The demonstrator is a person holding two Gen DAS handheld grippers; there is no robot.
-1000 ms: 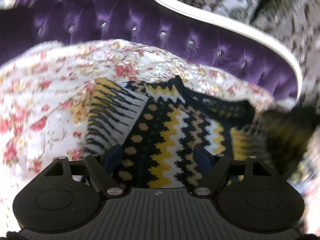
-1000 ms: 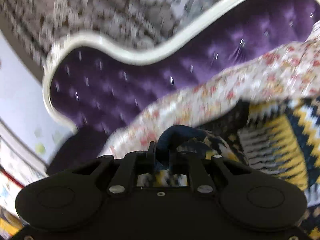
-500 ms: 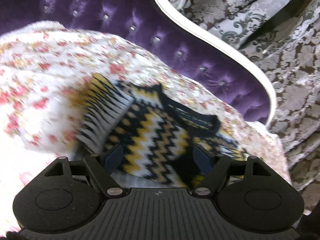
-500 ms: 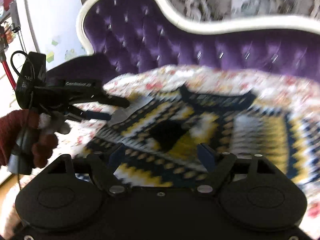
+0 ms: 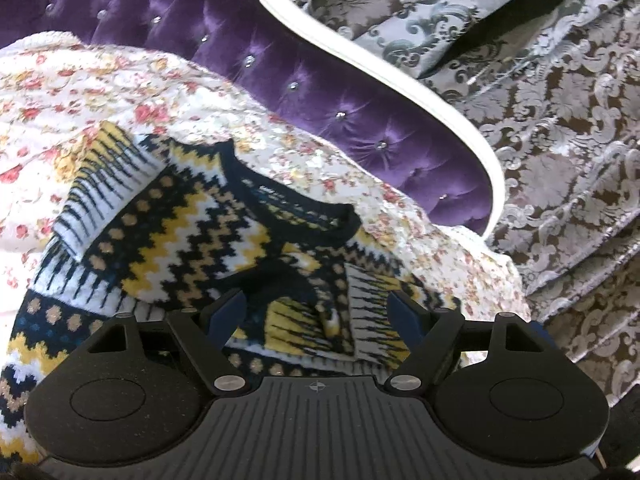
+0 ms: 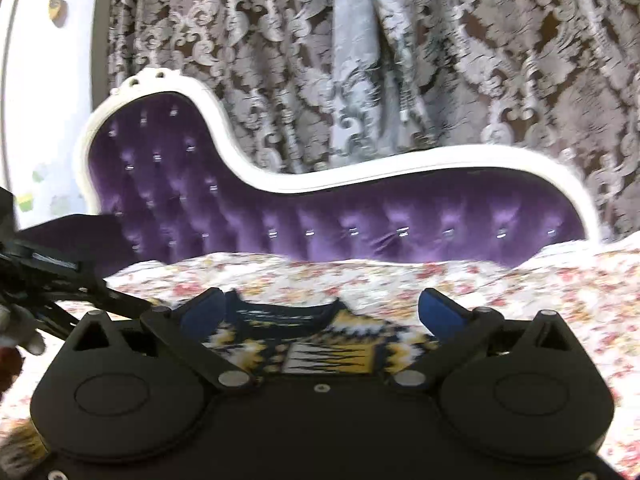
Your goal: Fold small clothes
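Knitted sweater (image 5: 192, 236) lower part hidden behind left hand-held gripper (image 5: 316, 312).

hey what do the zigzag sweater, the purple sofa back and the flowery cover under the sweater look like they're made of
Sweater: looks like chunky knit yarn, matte; the zigzag edges step stitch by stitch and the cuffs are ribbed.
Sofa back: likely velvet or a similar pile fabric, glossy, button-tufted with shiny studs; its white trim looks painted, base material unclear.
Floral cover: soft printed cloth, slightly puffy, possibly quilted or fleecy.

Zigzag-patterned sweater (image 5: 192, 240) lies flat, sleeves folded inward.
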